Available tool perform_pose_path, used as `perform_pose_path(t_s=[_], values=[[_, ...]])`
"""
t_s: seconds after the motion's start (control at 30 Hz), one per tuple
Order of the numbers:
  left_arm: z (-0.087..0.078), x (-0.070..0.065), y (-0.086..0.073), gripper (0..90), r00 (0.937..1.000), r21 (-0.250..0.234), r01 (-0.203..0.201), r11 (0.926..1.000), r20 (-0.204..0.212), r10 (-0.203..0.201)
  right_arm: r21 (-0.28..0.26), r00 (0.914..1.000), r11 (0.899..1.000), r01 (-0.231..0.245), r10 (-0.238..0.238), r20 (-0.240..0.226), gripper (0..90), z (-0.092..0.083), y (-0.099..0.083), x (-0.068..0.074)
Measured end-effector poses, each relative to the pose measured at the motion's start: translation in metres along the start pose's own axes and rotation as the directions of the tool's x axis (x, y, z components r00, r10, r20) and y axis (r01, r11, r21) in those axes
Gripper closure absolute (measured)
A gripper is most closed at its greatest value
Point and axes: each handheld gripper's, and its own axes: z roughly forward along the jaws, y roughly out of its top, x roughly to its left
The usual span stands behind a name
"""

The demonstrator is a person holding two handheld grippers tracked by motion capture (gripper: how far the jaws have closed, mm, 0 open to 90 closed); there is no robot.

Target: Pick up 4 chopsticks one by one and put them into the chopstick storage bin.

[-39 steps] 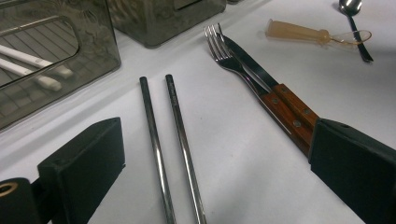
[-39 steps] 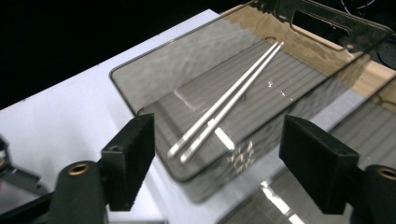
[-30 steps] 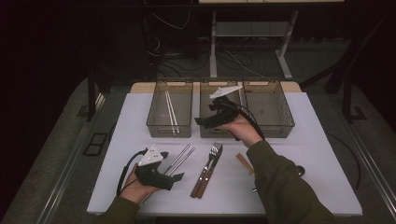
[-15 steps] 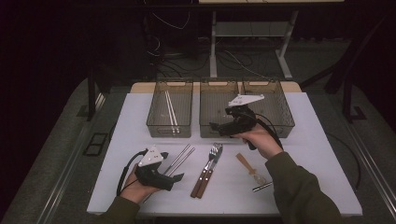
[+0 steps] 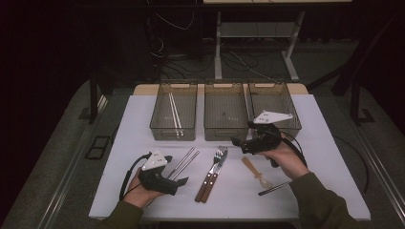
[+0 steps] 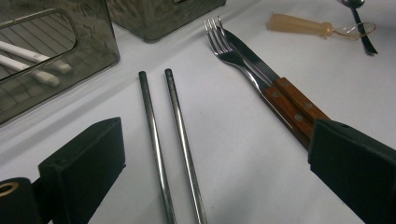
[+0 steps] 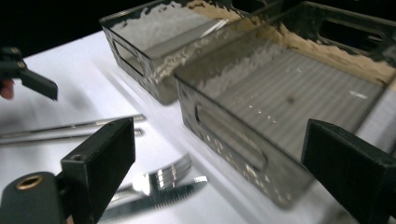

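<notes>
The fork [image 5: 219, 155] and knife [image 5: 213, 172] are seen lying side by side, touching, on the white table [image 5: 325, 157], just before the middle bin [image 5: 225, 110] and between the two metal chopsticks [image 5: 183, 162] and a pale spoon [image 5: 254, 171]. The right gripper [image 5: 237, 141] is held over the table just to the right of the fork's tines, its jaws just opened wide with nothing between them. The left gripper [image 5: 180, 182] is rested near the chopsticks' near ends, jaws spread wide and empty, with the chopsticks [image 6: 170, 140] seen between them in the left gripper view.
</notes>
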Motion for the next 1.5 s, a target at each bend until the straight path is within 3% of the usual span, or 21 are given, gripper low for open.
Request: perform_pose_path(t_s=[0.4,0.5,0.83,1.03,1.3,1.5], values=[[-0.001,-0.002,0.0,2.6,1.0,0.001,0.0,1.0,-0.005,0.0,-0.008,0.9994,0.999,-0.032,0.032,0.009,10.2,-0.033,-0.054,-0.005],[-0.001,-0.002,0.001,2.6,1.0,0.004,-0.002,1.0,-0.007,0.002,-0.005,0.9987,0.999,-0.05,0.05,0.011,10.2,-0.042,-0.065,-0.008],[0.0,-0.002,0.001,3.7,0.9999,0.013,-0.011,0.9999,-0.002,0.011,0.01,0.999,0.999,-0.045,0.045,0.001,10.2,-0.064,-0.094,-0.013],[0.0,0.0,0.002,5.4,1.0,0.02,0.005,0.9998,-0.003,-0.005,0.02,0.999,0.999,-0.045,0.045,-0.002,10.2,-0.077,-0.111,-0.011],[-0.004,0.002,0.003,12.7,0.9999,0.021,0.002,0.9998,-0.014,-0.001,0.025,0.9996,0.999,-0.027,0.027,0.013,10.2,-0.084,-0.116,-0.01],[-0.006,0.004,0.005,16.5,0.9995,0.025,0.024,0.9994,-0.023,-0.024,0.046,0.9996,0.999,-0.02,0.019,0.022,10.2,-0.083,-0.117,-0.009]])
